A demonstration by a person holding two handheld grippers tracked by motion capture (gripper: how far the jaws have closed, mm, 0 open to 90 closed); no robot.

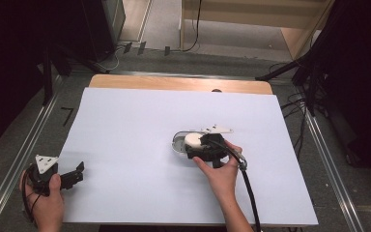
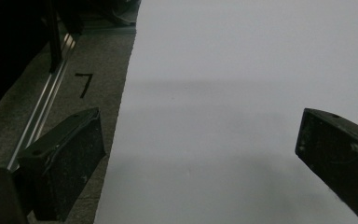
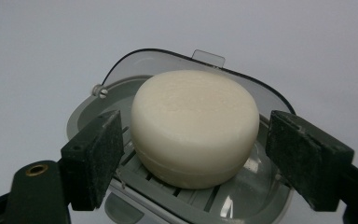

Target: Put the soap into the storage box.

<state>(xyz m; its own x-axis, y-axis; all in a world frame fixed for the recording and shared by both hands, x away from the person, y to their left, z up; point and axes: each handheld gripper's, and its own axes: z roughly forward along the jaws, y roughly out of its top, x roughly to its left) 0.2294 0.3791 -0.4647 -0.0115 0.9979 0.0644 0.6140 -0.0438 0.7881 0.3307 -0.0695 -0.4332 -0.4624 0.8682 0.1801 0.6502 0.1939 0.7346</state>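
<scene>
The only writing I can read is a black mark like a "7" on the grey floor beside the desk's left edge; the soap and its dish carry no label I can make out.

My right gripper sits at the middle of the desk, over the grey soap dish. Its jaws stand open on either side of the round cream soap bar, each with a small gap to the bar, so they have hold of nothing. The bar rests on the dish's ribbed tray, and the dish's clear lid stands open behind it.

My left gripper is at the near left edge of the desk, well apart from the dish, its jaws wide open and empty.

A pale sheet covers the desk, whose wooden top shows along the far edge. Grey carpet, metal rails and dark stands surround it, with cables on the floor beyond.
</scene>
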